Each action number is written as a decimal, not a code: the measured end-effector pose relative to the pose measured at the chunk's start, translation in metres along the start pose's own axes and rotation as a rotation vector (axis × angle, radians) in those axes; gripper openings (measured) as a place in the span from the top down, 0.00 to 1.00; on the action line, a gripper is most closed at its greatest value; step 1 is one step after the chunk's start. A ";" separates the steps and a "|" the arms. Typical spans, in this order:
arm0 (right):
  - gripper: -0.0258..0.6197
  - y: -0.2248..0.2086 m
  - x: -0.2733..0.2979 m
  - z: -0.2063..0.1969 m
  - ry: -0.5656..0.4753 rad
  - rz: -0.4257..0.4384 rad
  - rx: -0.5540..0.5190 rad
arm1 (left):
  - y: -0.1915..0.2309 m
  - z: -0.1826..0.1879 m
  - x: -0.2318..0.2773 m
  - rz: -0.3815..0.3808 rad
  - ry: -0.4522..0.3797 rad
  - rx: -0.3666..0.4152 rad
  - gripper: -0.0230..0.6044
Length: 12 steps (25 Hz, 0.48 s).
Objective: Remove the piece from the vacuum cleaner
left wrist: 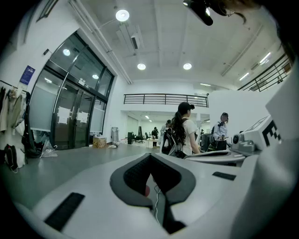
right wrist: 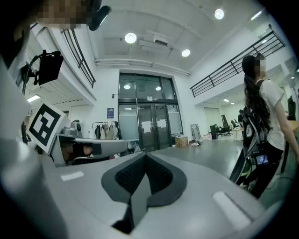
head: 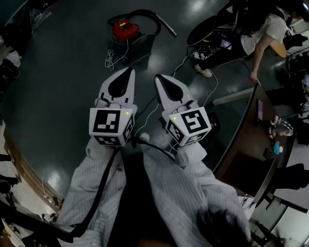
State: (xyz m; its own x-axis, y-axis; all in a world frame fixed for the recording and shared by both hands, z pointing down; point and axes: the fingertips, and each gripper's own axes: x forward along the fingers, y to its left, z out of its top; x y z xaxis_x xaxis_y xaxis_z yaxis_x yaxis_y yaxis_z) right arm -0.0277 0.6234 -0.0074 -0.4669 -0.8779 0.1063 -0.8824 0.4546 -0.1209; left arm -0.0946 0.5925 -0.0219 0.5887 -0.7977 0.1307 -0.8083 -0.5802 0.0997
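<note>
A red vacuum cleaner (head: 125, 30) stands on the dark floor far ahead. Its black hose (head: 145, 13) loops over to a metal tube (head: 167, 25), and a white cord (head: 111, 60) lies coiled beside it. My left gripper (head: 131, 70) and right gripper (head: 158, 77) are held side by side at chest height, well short of the vacuum. Both are shut and hold nothing. In the left gripper view the closed jaws (left wrist: 150, 155) show a sliver of red (left wrist: 147, 190) through their gap. In the right gripper view the jaws (right wrist: 145, 155) are closed too.
A person (head: 256, 34) sits on a chair at the upper right, and a thin white cable (head: 212, 89) trails over the floor. A dark desk (head: 251, 140) with small items runs along the right. People (left wrist: 184, 128) stand further back, and glass doors (right wrist: 145, 126) lie behind.
</note>
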 end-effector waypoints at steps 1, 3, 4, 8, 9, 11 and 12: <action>0.96 -0.001 0.002 0.000 0.000 0.001 0.001 | 0.001 0.000 0.002 0.001 0.002 0.001 0.96; 0.96 -0.003 0.005 0.001 -0.002 0.003 0.006 | 0.003 -0.001 0.005 0.002 0.006 0.001 0.96; 0.96 -0.005 0.005 0.001 -0.004 0.005 0.013 | 0.003 -0.001 0.007 0.003 0.008 0.001 0.96; 0.96 -0.015 0.005 0.000 -0.020 0.002 0.047 | -0.002 -0.008 0.015 0.000 0.023 0.006 0.96; 0.96 -0.018 0.005 0.000 -0.022 0.000 0.052 | -0.003 -0.009 0.017 0.000 0.028 0.011 0.96; 0.96 -0.023 0.007 -0.002 -0.022 -0.001 0.063 | -0.005 -0.012 0.023 0.001 0.039 0.020 0.96; 0.96 -0.026 0.008 -0.003 -0.020 -0.003 0.067 | -0.004 -0.013 0.025 0.003 0.044 0.021 0.96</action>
State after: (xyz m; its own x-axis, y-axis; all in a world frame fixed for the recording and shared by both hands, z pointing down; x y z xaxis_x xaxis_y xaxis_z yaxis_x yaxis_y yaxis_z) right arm -0.0088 0.6052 -0.0006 -0.4622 -0.8825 0.0870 -0.8778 0.4414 -0.1861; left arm -0.0761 0.5769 -0.0061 0.5853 -0.7918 0.1747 -0.8098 -0.5814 0.0783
